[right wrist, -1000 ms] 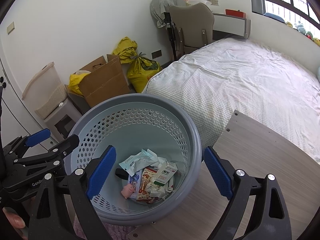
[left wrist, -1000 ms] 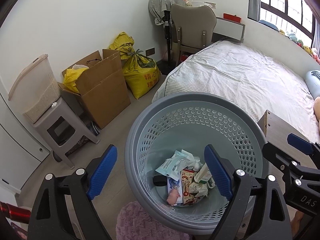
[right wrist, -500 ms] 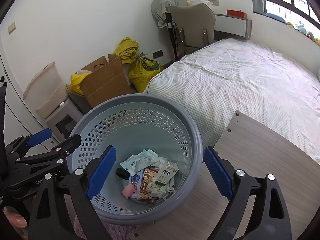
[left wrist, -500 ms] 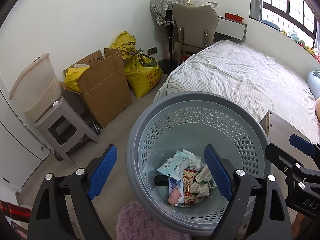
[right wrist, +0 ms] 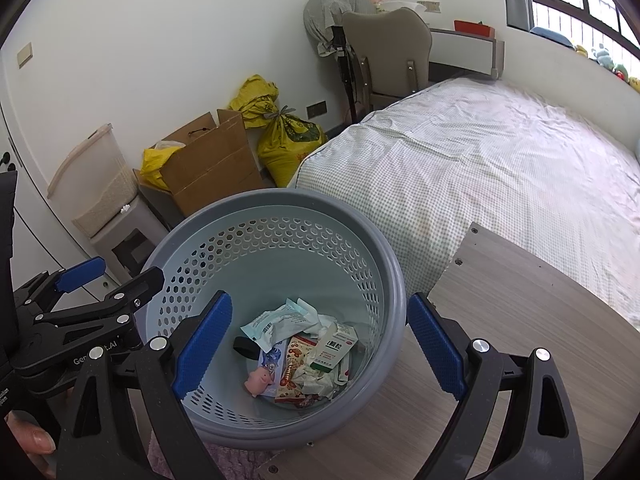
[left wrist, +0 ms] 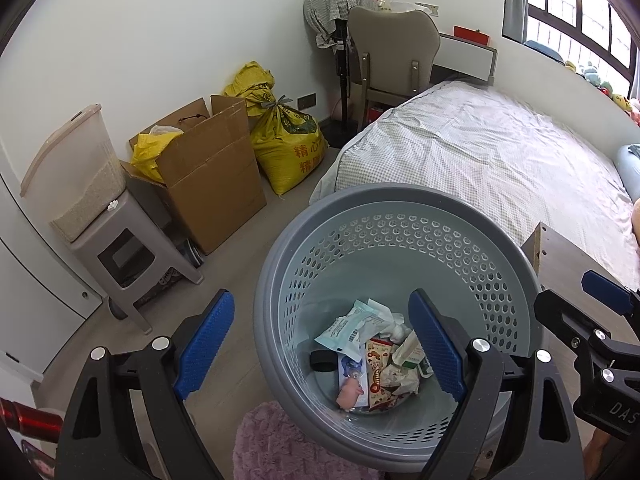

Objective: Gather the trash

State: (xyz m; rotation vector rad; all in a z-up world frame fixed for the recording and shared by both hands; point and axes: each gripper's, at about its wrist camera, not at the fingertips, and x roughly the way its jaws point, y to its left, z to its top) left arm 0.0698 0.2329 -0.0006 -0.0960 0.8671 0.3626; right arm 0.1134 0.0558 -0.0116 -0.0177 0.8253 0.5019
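Observation:
A round grey perforated basket (left wrist: 400, 200) stands on the floor just in front of both grippers; it also shows in the right wrist view (right wrist: 396, 276). Trash lies at its bottom: wrappers (left wrist: 352, 328), a small medicine box (right wrist: 336, 348), a pink pig toy (right wrist: 258, 380) and a black item (left wrist: 322, 360). My left gripper (left wrist: 320, 340) is open and empty above the basket's near rim. My right gripper (right wrist: 320, 340) is open and empty, also over the basket. Each gripper shows at the edge of the other's view.
A bed (left wrist: 500, 160) with a checked sheet lies at the right. A wooden board (right wrist: 520, 320) sits beside the basket. A cardboard box (left wrist: 212, 176), yellow sacks (left wrist: 288, 148), a grey stool with a container (left wrist: 120, 248) and a chair (left wrist: 392, 48) line the wall. A pink rug (left wrist: 288, 444) lies below.
Both views have shifted slightly, and the basket sits a little differently in frame. Both grippers stay open and empty, and the trash has not moved.

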